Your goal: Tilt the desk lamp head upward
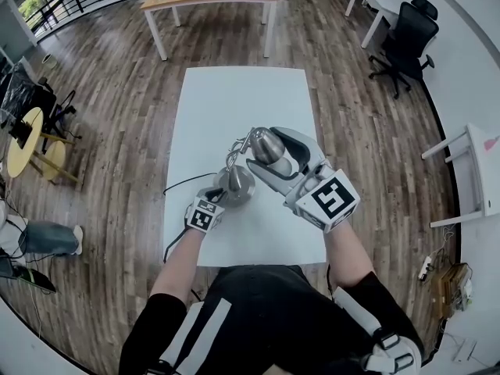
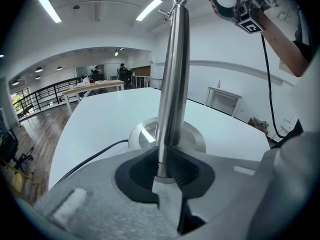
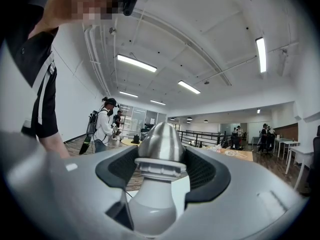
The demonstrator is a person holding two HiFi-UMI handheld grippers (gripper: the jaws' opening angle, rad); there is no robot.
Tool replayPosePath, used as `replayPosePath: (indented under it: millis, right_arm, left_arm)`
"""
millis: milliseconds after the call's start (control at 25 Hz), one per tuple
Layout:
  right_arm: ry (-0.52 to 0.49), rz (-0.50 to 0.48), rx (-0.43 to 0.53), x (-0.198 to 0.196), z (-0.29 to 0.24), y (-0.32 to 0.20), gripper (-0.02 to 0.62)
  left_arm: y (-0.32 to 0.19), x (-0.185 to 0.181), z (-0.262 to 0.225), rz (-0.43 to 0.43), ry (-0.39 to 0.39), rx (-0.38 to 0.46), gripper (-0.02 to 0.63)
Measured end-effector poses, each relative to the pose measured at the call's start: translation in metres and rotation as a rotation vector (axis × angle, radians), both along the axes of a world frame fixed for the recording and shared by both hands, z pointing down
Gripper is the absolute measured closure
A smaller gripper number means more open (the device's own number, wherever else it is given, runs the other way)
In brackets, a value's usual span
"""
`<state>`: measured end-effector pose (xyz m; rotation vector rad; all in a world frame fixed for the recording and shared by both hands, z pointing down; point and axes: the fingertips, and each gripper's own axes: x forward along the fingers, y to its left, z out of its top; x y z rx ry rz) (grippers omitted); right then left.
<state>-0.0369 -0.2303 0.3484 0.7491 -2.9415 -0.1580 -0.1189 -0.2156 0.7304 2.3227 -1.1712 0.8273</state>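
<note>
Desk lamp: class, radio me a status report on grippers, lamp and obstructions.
Left gripper clamped on lamp post. Right gripper gripping lamp head. Cable trails off the base, blocking nothing.

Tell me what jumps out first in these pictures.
A silver desk lamp stands on the white table, held by both grippers at once. The right gripper has its jaws closed on the lamp head, with the bulb end towards its camera. The left gripper clamps the stem just above the round base.
</note>
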Motion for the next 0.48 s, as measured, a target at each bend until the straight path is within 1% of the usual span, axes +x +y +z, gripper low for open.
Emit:
replayPosePath:
  millis: [120, 480]
  right_arm:
    - [-0.016, -0.016, -0.003, -0.0051, -0.0035, 0.0007, 0.295]
    - [-0.016, -0.034, 0.008, -0.0118, -0.0089, -0.0001, 0.295]
  left_arm:
    - [0.0002, 0.0012, 0.0003, 0.002, 0.003, 0.001, 0.546]
    - [0.0015, 0.0042, -0.0013, 0.005, 0.005, 0.000, 0.546]
